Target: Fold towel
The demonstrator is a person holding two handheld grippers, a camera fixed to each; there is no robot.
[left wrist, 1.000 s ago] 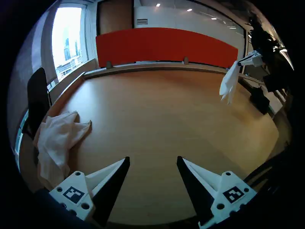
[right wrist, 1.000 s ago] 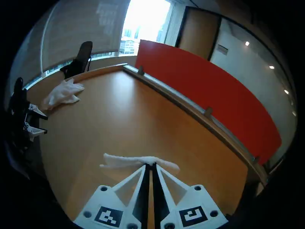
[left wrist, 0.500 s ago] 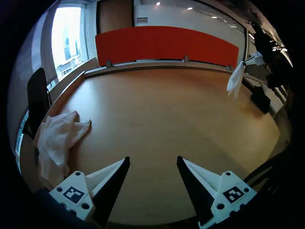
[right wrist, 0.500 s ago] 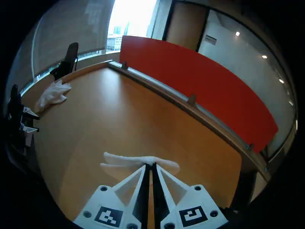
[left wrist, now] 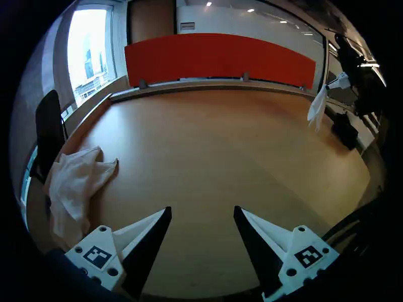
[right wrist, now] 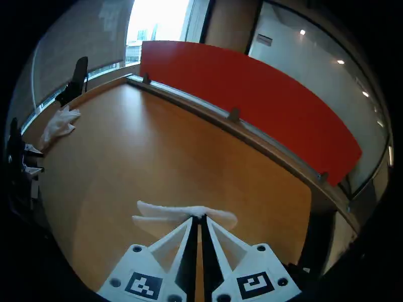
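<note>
Surface: wide wooden table [left wrist: 211,146], with a red divider [left wrist: 216,55] along its far edge and a bright window [left wrist: 90,55] past the left corner.
Left gripper: I had the left gripper [left wrist: 201,209] low over the near side of the table, its fingers spread wide with nothing between them.
Right gripper: I had the right gripper [right wrist: 200,219] closed tight, both fingers pinching a white towel [right wrist: 156,214].
Towel: from the left gripper view I saw it hanging limp in the air under the right gripper, by the table's far right edge, clear of the wood.
Other cloth: a crumpled cloth [left wrist: 75,186] lay on the table's left edge.
Chair: a dark chair [left wrist: 48,131] stood just beside that cloth.
</note>
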